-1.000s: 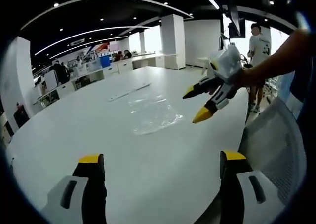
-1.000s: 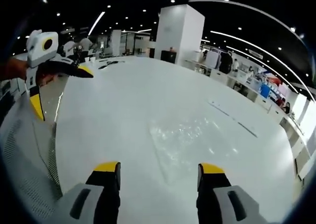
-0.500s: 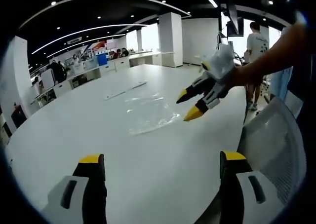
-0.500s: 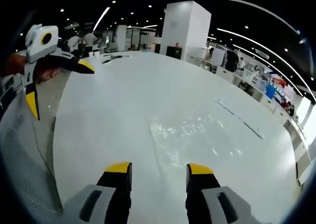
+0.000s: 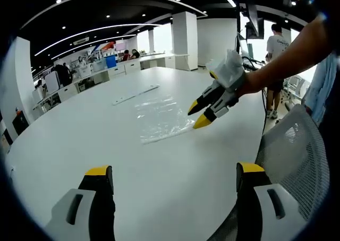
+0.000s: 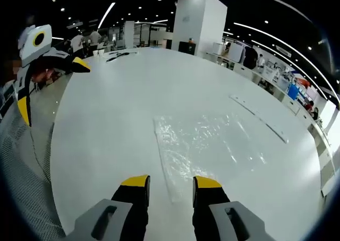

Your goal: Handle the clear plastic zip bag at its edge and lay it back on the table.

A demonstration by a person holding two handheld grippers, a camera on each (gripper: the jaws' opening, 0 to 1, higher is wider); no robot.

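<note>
Bag (image 6: 204,145) flat on table (image 6: 106,119), near edge reachable | right gripper (image 6: 169,183) at that edge, jaws narrowly apart, not yet pinching | left gripper (image 5: 172,173) spread wide, standing by

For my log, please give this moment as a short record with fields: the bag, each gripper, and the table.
bag: clear plastic zip bag lying flat on the table
table: large white table, rounded edge
right gripper: right gripper at the bag's near edge, jaws narrowly apart, nothing held between them
left gripper: left gripper back from the bag, jaws wide apart, holding nothing
beside table: grey mesh chair
also on table: long flat white strip beyond the bag
</note>
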